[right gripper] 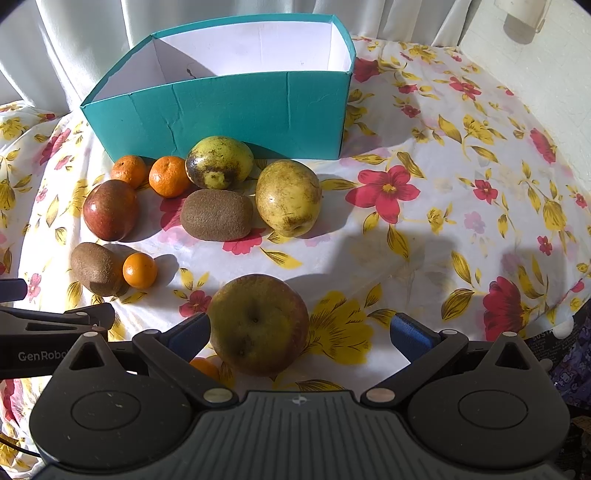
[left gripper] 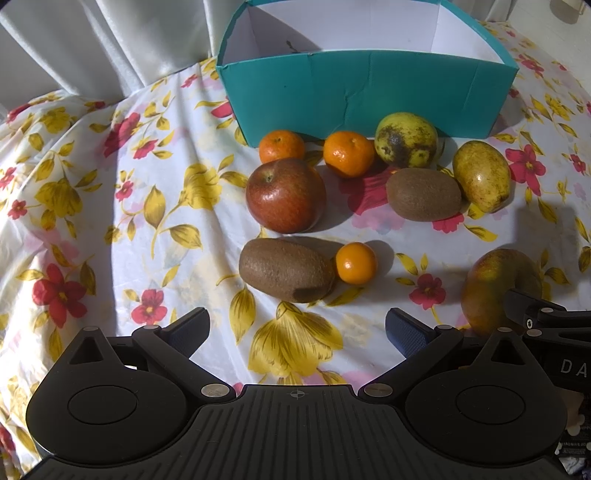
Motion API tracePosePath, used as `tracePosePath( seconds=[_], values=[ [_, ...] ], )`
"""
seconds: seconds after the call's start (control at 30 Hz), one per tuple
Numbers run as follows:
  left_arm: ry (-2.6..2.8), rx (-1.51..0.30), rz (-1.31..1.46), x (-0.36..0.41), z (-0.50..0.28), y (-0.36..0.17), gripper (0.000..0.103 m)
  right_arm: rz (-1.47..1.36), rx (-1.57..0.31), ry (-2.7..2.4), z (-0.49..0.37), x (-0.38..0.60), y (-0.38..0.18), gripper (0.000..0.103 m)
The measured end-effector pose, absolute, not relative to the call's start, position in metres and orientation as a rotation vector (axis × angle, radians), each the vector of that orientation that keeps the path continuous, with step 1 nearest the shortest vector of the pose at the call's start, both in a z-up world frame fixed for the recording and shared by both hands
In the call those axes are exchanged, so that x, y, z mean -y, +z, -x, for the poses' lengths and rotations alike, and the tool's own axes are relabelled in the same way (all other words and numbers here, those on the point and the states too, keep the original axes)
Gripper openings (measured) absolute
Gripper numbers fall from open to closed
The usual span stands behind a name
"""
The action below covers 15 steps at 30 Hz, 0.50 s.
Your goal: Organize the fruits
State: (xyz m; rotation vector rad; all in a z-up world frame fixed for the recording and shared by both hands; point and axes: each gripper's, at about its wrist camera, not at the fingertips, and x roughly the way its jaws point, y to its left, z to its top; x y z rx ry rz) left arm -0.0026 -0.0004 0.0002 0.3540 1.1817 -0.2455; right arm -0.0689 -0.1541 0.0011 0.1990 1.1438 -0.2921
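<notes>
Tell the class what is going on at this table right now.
A person holds a pair of tongs in each hand over a flowered tablecloth strewn with fruit. The right tongs are open around a greenish apple but have not closed on it. The left tongs are open and empty, facing a kiwi and a small orange. The teal box behind the fruit looks empty as far as its inside shows.

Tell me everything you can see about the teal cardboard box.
The teal cardboard box is open-topped, with white inner walls and creases in its front wall. It stands upright on the floral tablecloth in front of pale curtains. No fruit shows inside it; the floor is mostly hidden. A blotchy yellow-green fruit and two small oranges sit against or near its front wall.
</notes>
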Motion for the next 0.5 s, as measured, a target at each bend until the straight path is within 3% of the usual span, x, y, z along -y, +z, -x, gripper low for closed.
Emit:
tracePosePath(
  seconds=[0.5],
  values=[
    [-0.244, -1.180, -0.355, 0.0001, 0.0062, 0.0018, 0.103, -0.206, -1.138, -0.274, 0.0708, 0.1554, 0.0019, 0.103]
  ],
)
